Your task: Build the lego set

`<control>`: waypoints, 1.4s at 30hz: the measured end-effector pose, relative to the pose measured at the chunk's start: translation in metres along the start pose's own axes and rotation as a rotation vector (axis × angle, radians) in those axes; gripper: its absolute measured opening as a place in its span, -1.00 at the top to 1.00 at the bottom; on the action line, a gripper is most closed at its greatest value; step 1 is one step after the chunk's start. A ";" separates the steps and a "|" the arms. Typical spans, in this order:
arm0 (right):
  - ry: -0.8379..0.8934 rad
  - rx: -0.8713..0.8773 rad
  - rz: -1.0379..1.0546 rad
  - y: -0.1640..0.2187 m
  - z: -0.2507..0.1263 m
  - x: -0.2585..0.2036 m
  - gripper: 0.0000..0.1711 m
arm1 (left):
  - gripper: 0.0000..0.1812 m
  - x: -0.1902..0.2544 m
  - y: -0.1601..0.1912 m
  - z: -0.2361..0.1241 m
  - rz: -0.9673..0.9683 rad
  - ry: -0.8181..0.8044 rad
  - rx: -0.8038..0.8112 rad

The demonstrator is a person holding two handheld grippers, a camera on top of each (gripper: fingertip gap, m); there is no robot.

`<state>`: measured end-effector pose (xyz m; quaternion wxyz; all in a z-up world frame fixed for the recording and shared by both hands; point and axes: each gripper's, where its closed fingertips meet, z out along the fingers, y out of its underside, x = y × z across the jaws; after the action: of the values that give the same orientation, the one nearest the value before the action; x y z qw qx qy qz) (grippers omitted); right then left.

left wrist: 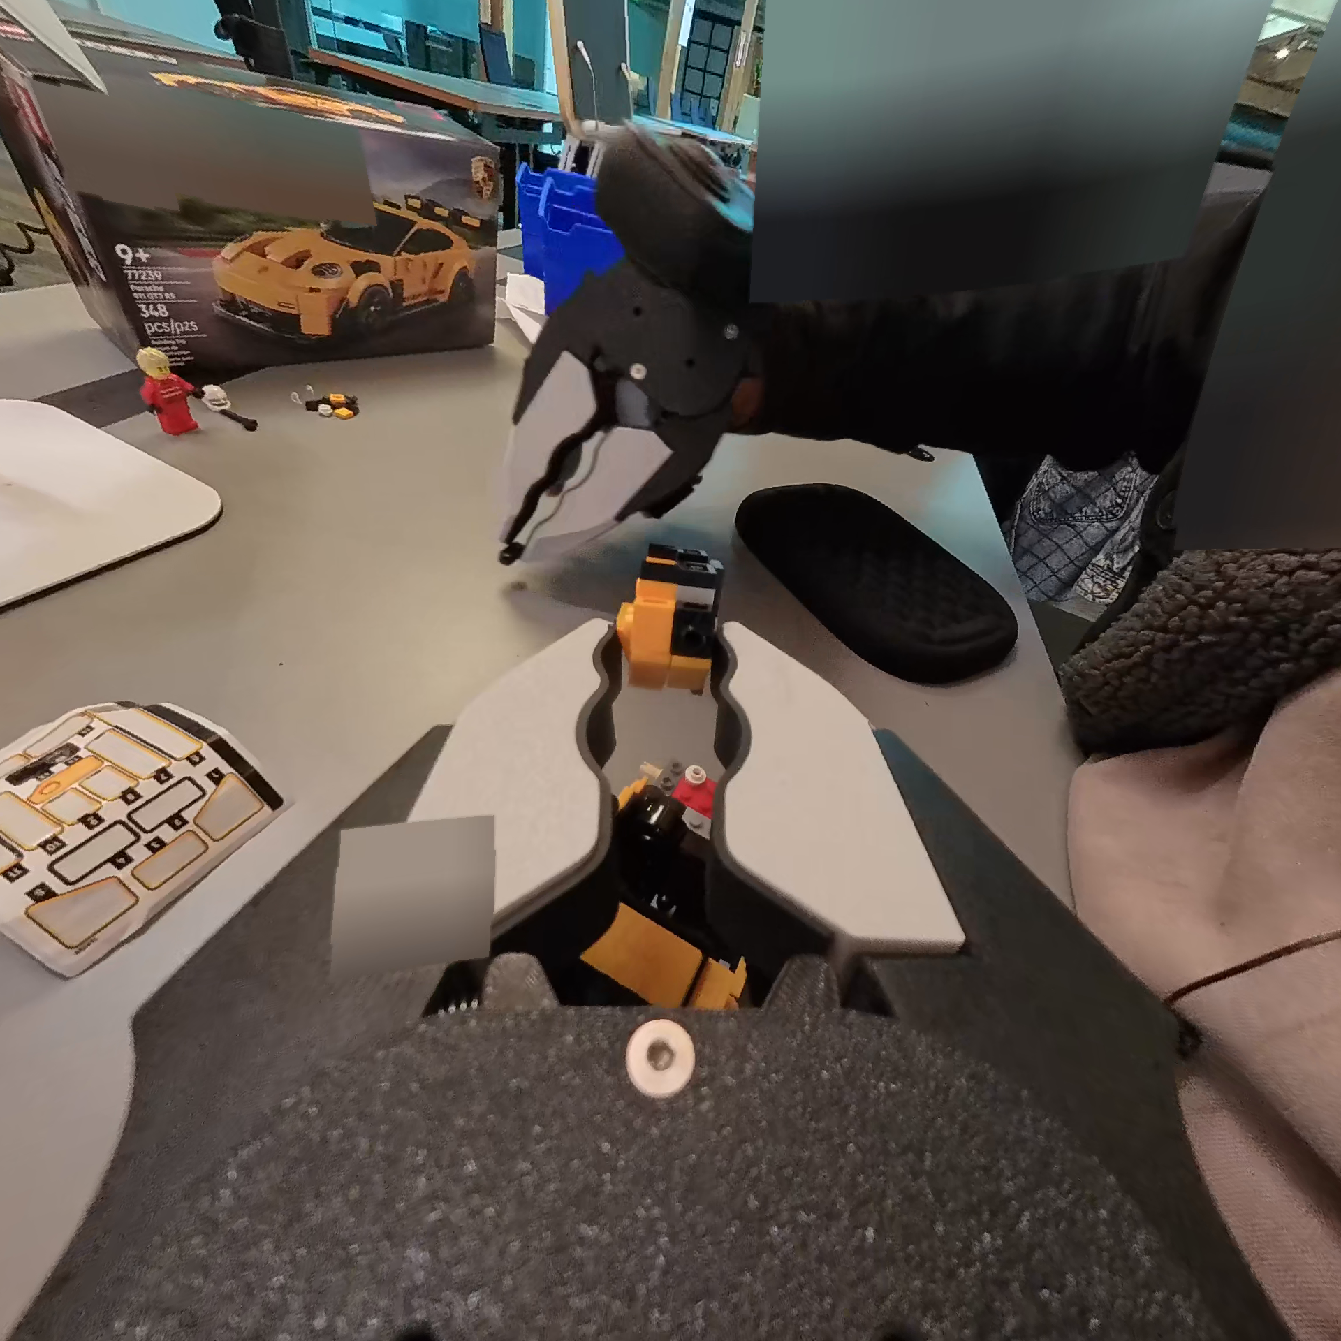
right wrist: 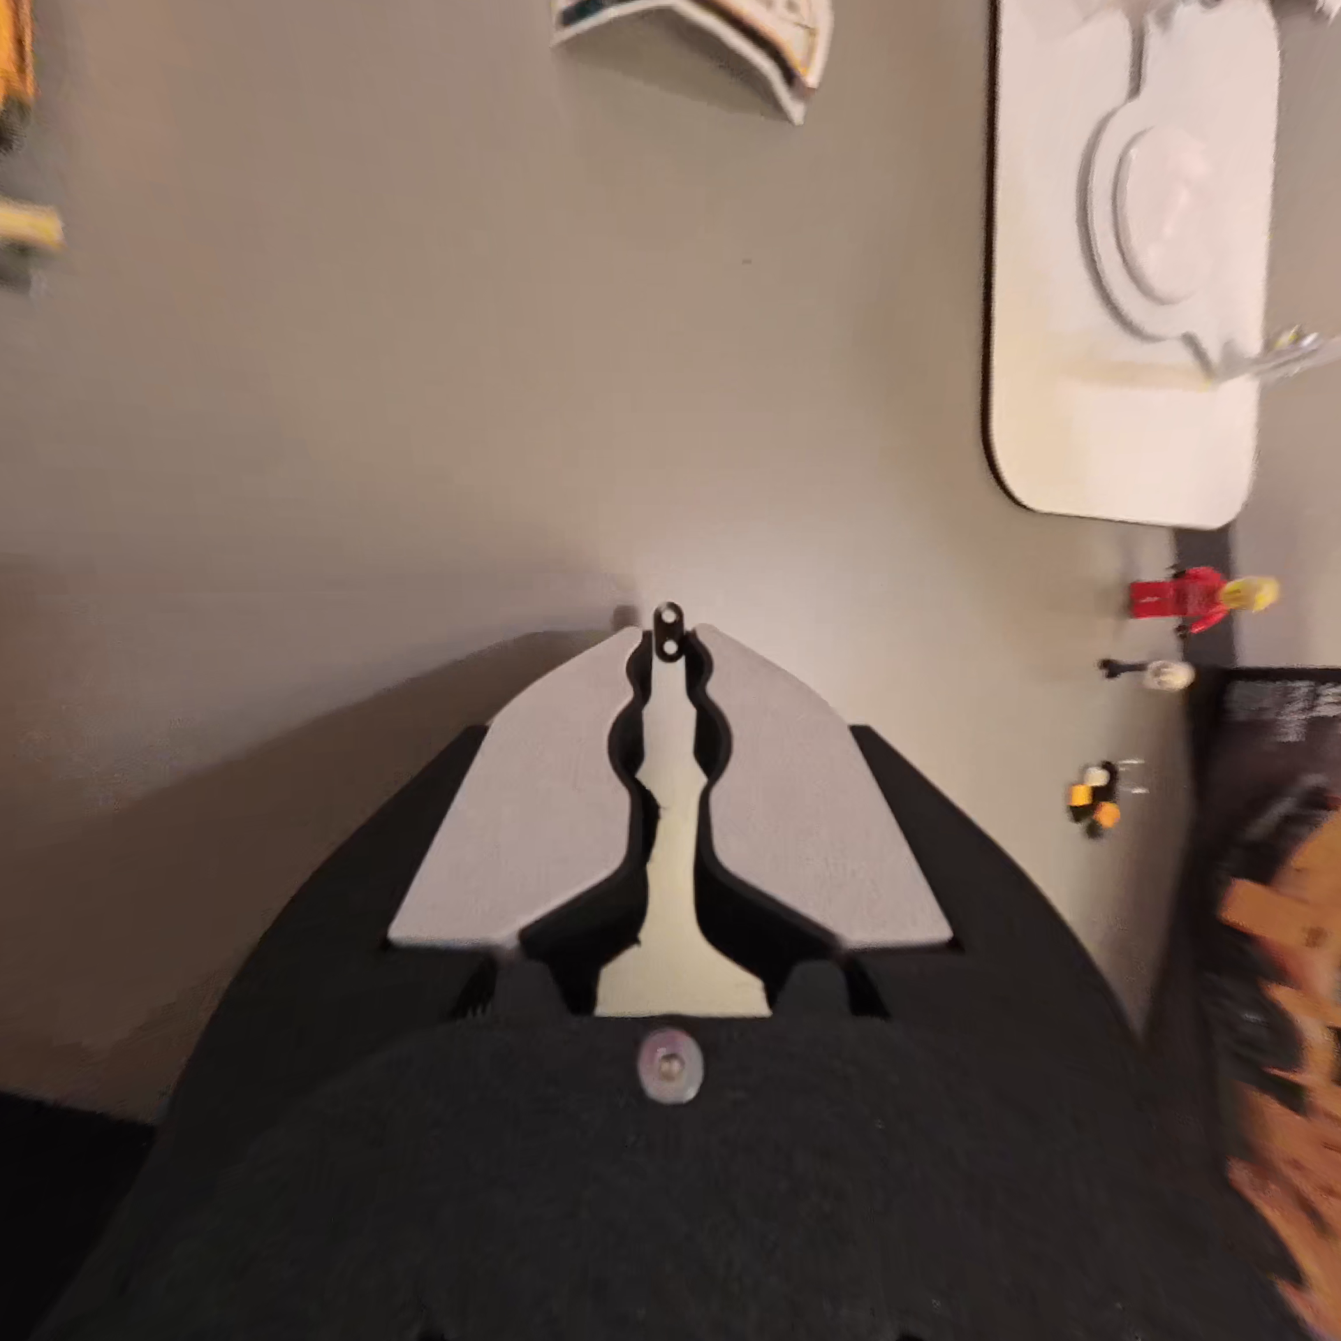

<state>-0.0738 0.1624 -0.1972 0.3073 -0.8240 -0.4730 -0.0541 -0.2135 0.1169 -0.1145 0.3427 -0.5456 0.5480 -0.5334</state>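
My left gripper [left wrist: 666,633] is shut on an orange and black partly built lego car piece [left wrist: 675,602], holding it just above the grey table [left wrist: 363,617]. More of the build shows under the fingers. My right gripper [right wrist: 667,633] is shut on a small black lego piece with two holes [right wrist: 667,631], tips pointing down at the table. In the left wrist view the right gripper [left wrist: 514,546] hovers to the upper left of the held build, with the small black piece [left wrist: 508,555] at its tips, apart from the build.
The lego box [left wrist: 290,239] stands at the back left, with a red minifigure [left wrist: 167,395] and small loose parts [left wrist: 334,405] in front. A white tray [left wrist: 72,493], a sticker sheet [left wrist: 123,820] and a black wrist rest [left wrist: 871,580] lie around. Spacing between my two grippers at the tips: around 15 cm. The right tips stand about 20 cm off the red minifigure [left wrist: 167,395]. It is also in sight in the right wrist view [right wrist: 1191,591].
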 end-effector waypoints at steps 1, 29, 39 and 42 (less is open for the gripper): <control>0.001 -0.007 -0.055 0.000 -0.004 -0.008 0.84 | 0.74 0.000 0.000 0.000 0.002 -0.001 -0.001; -0.372 0.076 -0.112 0.007 -0.046 -0.118 0.81 | 0.74 0.003 0.002 0.002 0.016 0.006 -0.015; -0.477 -0.003 -0.031 0.021 -0.049 -0.097 0.91 | 0.74 0.002 0.002 0.002 0.010 0.012 -0.015; -0.535 -0.133 -0.030 0.047 -0.072 -0.101 0.91 | 0.74 0.002 0.002 0.002 0.006 0.014 -0.014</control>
<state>-0.0762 0.0293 -0.1992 0.1159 -0.8201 -0.5450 0.1300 -0.2123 0.1143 -0.1167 0.3364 -0.5426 0.5559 -0.5323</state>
